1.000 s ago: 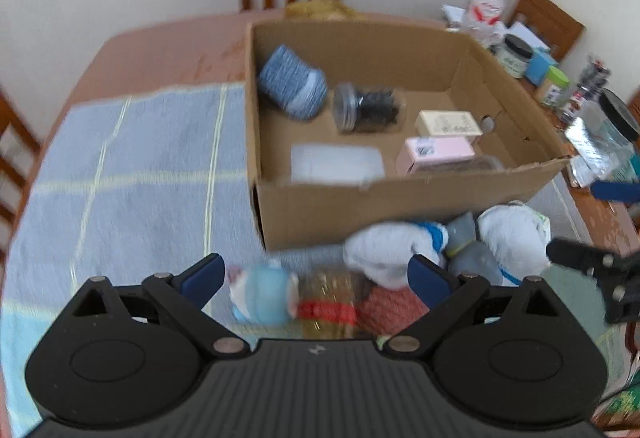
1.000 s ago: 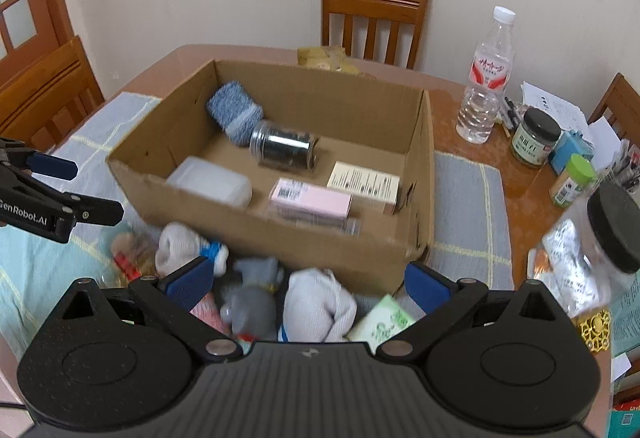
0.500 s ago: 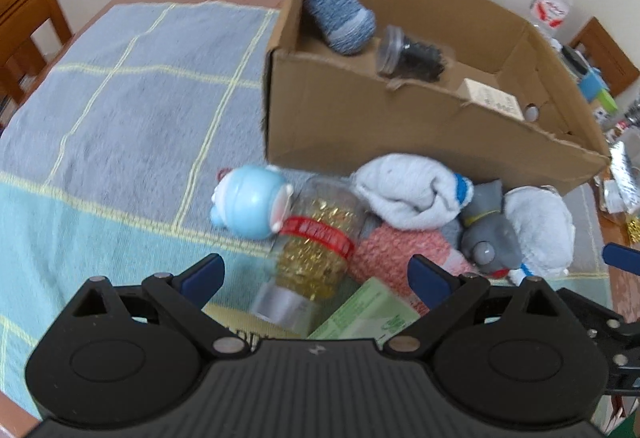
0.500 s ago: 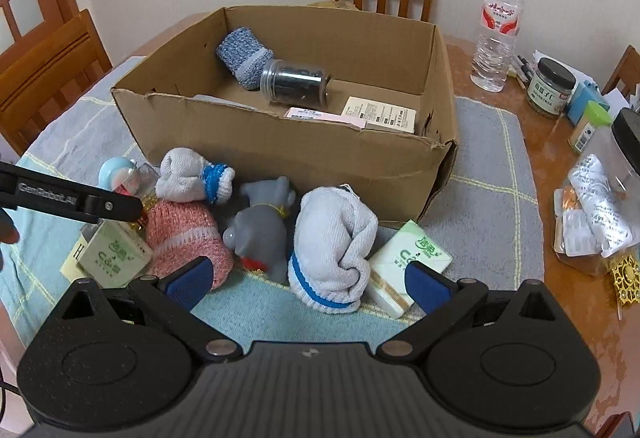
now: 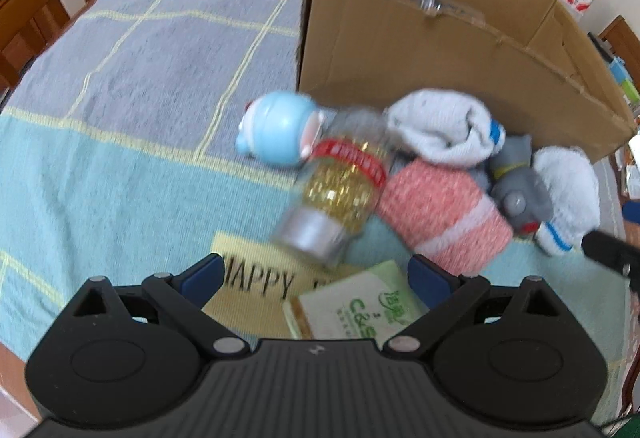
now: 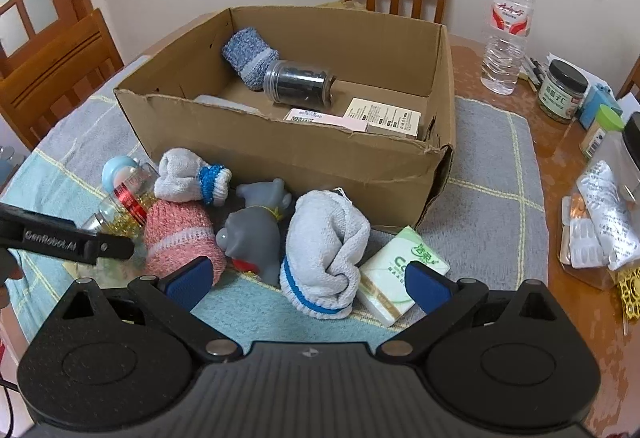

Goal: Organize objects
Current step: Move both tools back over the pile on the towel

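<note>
Both grippers, left and right, spread empty over loose socks; brown cardboard box holds blue knit sock, dark jar, flat cartons. Only right view shows clear water bottle.

"HAPPY" is printed in black on the yellow card lying on the cloth. "C&S" is read in green on the tissue pack. "GenRobot.AI" is marked on the finger of the left gripper seen from the right wrist.
</note>
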`<move>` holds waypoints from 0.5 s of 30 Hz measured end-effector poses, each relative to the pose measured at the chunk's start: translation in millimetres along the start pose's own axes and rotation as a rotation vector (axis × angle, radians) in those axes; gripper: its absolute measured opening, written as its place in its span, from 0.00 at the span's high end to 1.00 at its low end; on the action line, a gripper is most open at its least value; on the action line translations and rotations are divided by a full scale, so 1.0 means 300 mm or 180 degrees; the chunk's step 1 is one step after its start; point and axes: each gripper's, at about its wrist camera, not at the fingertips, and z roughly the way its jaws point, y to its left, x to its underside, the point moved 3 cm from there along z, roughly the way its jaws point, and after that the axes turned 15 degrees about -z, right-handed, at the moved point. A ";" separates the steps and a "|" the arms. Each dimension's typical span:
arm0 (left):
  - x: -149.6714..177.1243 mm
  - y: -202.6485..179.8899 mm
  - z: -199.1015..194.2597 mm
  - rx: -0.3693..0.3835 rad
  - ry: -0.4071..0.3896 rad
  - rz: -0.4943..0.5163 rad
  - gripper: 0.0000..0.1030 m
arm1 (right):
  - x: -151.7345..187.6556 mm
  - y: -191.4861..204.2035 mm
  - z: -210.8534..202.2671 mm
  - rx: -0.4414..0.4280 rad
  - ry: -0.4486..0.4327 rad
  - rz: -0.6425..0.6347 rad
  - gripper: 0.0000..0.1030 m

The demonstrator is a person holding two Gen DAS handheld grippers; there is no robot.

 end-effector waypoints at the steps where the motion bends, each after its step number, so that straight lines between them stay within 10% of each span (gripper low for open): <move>1: 0.011 0.007 0.003 -0.0030 0.0017 -0.0003 0.05 | -0.001 -0.002 0.007 -0.0002 0.0005 -0.0042 0.00; 15: 0.065 0.075 -0.060 0.0003 -0.0036 -0.0267 0.05 | -0.069 0.013 0.134 -0.0280 0.0041 -0.0710 0.00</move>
